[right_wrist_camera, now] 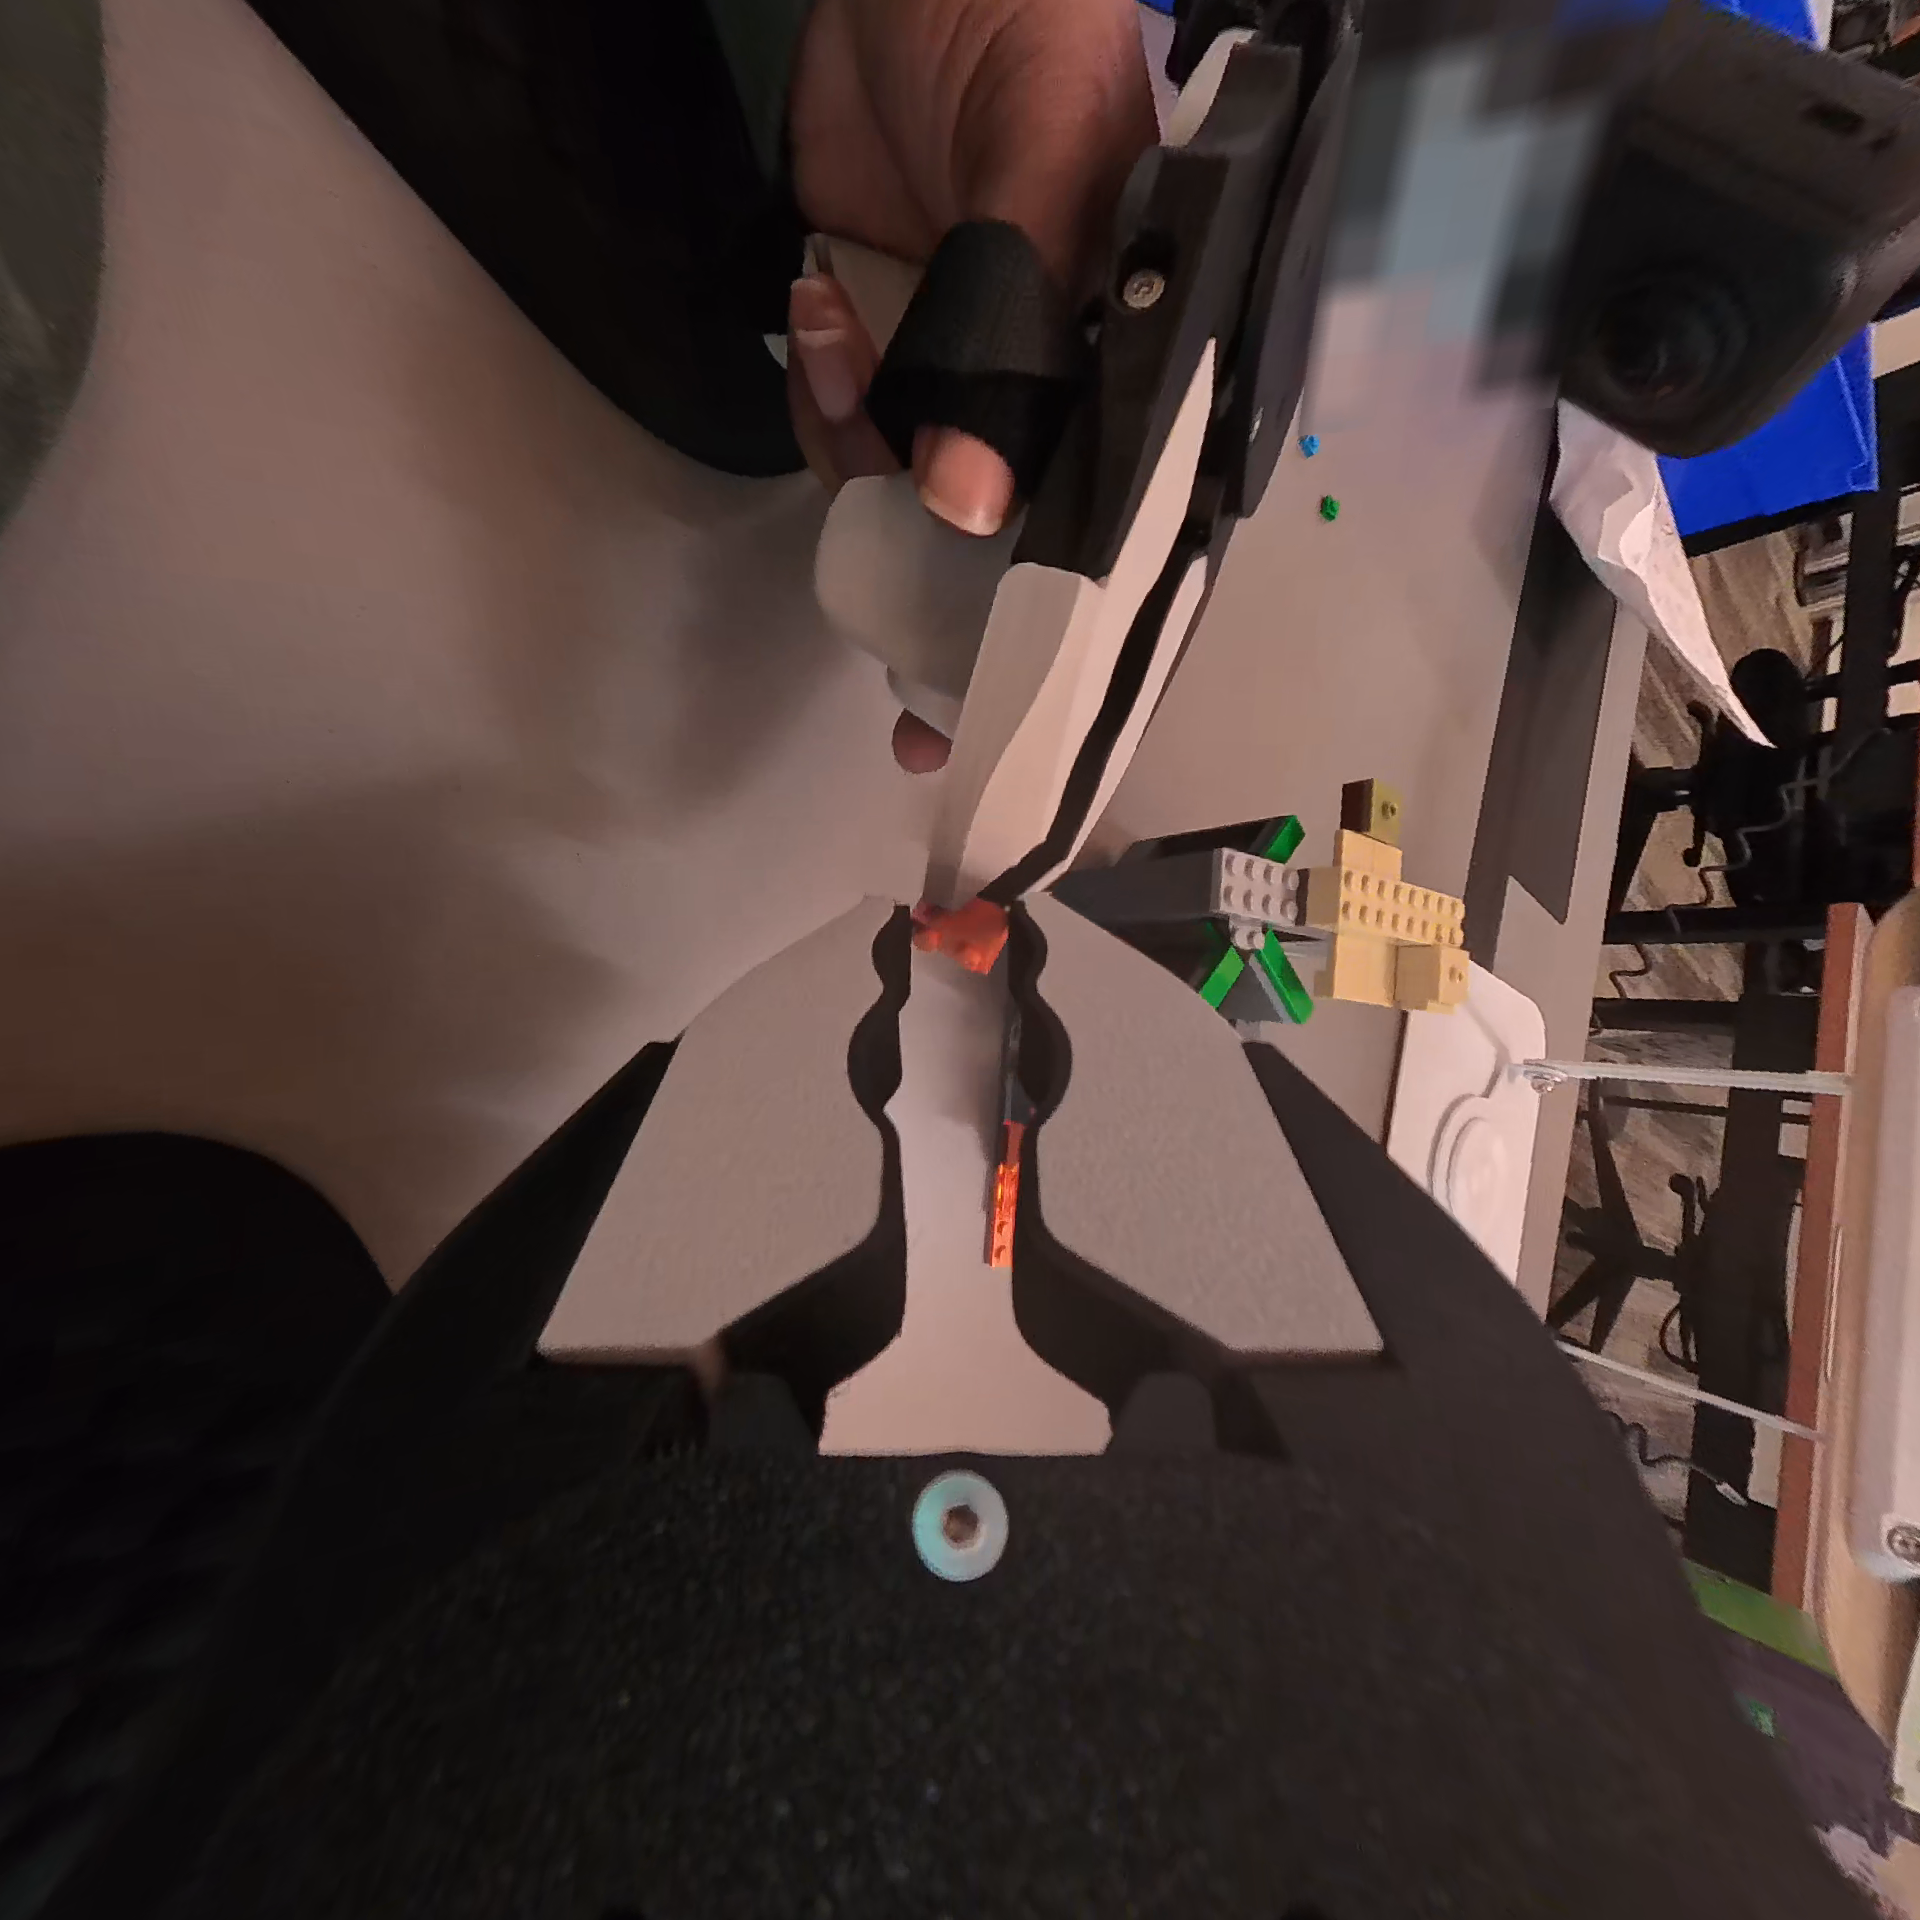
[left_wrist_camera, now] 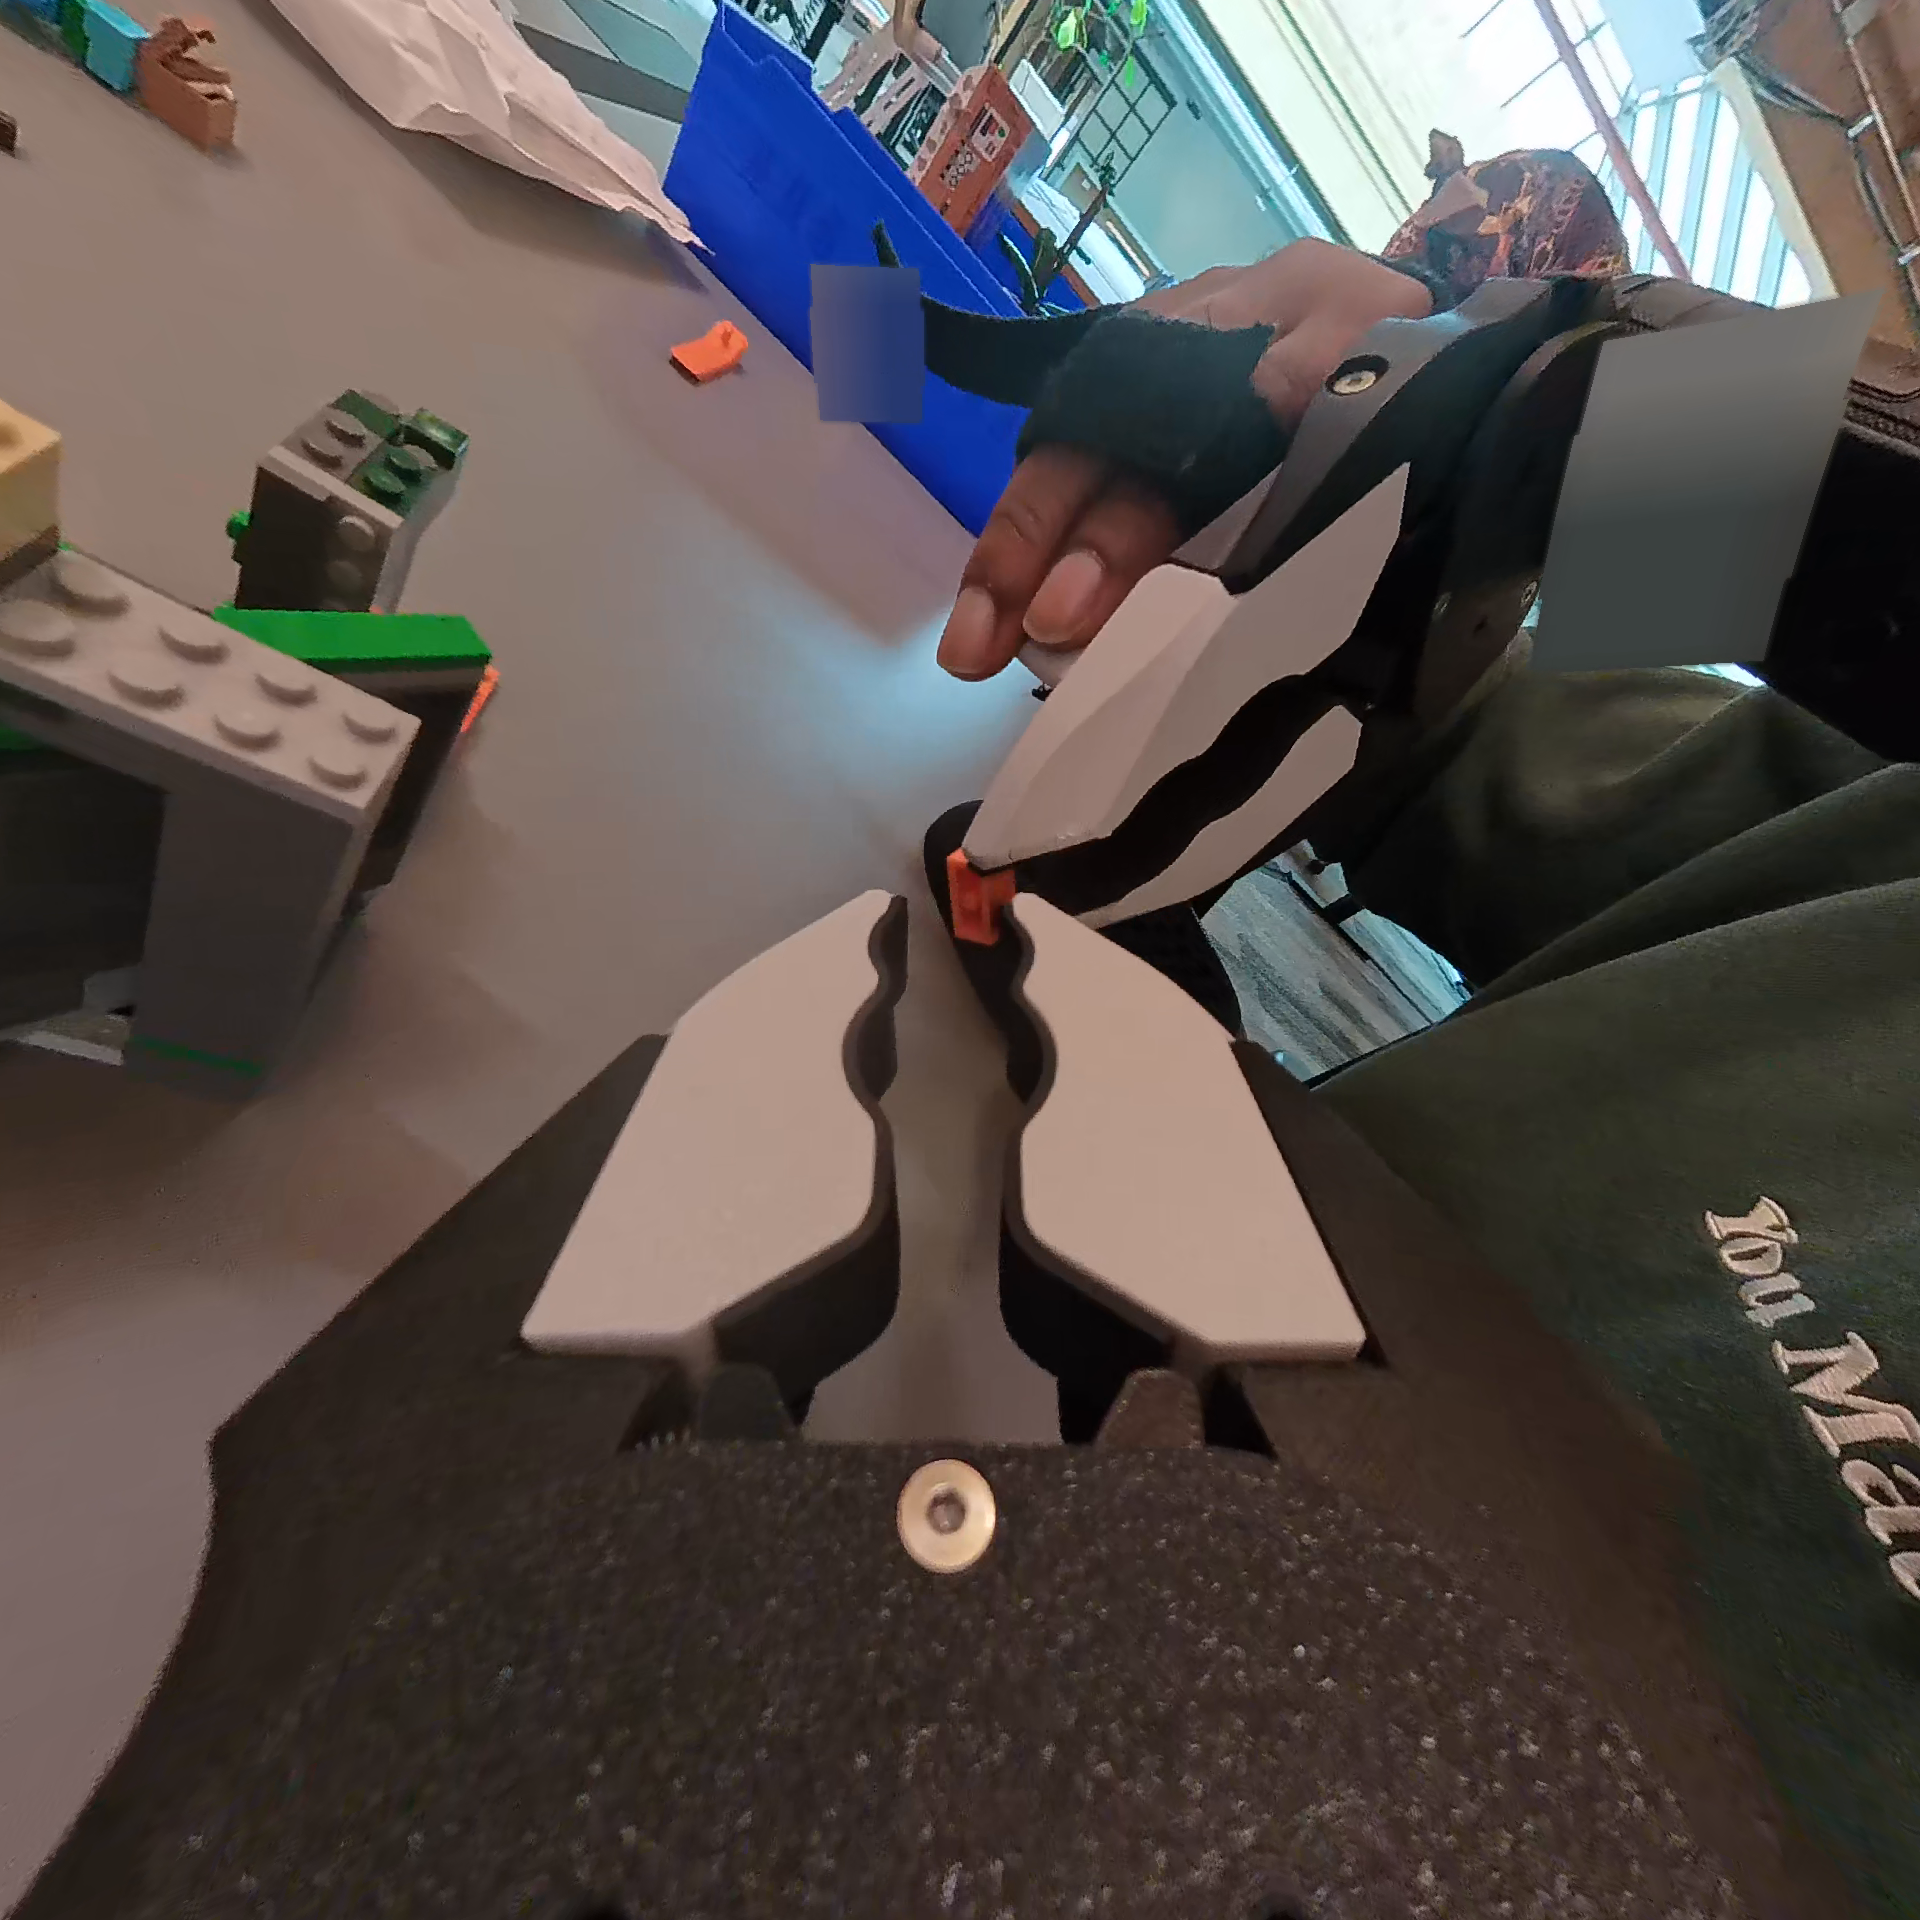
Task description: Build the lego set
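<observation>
A small orange lego piece [left_wrist_camera: 977, 906] is pinched at the tips of my right gripper [left_wrist_camera: 987, 871], which reaches in from the upper right above the grey table. In the right wrist view the piece [right_wrist_camera: 961, 940] fills the gap between my right gripper's [right_wrist_camera: 958, 920] tips. My left gripper [left_wrist_camera: 956, 914] is narrowly open, with table showing between its fingers. Its right fingertip [left_wrist_camera: 1023, 935] is at the piece. It comes down from above in the right wrist view [right_wrist_camera: 977, 894]. The partly built lego model [left_wrist_camera: 208, 727] stands to the left, with grey, green and tan bricks [right_wrist_camera: 1371, 914].
A blue bin [left_wrist_camera: 790, 208], crumpled paper [left_wrist_camera: 468, 73] and a loose orange piece [left_wrist_camera: 710, 351] lie at the far side. A brown lego piece [left_wrist_camera: 187, 83] is far left. A thin orange strip [right_wrist_camera: 1003, 1195] shows through my right fingers. A white tray [right_wrist_camera: 1465, 1132] sits at the table's edge. Left and right tips are no more than a few centimetres apart.
</observation>
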Motion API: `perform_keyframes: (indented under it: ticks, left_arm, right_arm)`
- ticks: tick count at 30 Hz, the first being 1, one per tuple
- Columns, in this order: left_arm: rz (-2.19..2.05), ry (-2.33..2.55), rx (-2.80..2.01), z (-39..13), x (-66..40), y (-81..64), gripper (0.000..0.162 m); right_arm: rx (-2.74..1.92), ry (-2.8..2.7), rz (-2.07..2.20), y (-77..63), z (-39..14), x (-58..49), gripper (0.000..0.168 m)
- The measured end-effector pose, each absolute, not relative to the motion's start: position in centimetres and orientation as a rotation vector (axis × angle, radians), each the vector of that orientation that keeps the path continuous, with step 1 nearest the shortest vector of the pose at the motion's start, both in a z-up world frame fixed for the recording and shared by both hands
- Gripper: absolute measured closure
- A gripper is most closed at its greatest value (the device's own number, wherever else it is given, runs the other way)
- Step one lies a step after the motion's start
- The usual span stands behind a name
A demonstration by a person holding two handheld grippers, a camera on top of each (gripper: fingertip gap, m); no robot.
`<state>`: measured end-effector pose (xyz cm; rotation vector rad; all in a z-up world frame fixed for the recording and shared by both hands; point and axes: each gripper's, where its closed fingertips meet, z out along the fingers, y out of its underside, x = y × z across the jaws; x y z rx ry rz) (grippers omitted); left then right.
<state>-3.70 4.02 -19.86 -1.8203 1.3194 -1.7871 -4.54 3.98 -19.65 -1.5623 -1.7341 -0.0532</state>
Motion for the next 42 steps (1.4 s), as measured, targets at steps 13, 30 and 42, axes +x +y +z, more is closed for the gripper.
perform_keyframes:
  ticks: [13,30,42]
  left_arm:
    - [-1.726,1.314,-1.825,-20.2,-3.4,4.2,0.159]
    - [-1.701,1.331,-1.807,-20.0,-3.5,3.9,0.148]
    - [-1.751,1.264,-1.836,-20.0,-3.5,4.2,0.143]
  right_arm:
    - [-1.582,-1.733,-0.047,3.7,-19.9,-4.3,0.151]
    - [-1.633,-1.708,-0.07,4.4,-20.0,-4.3,0.151]
    - [-1.628,-1.72,-0.157,4.6,-20.4,-4.6,0.151]
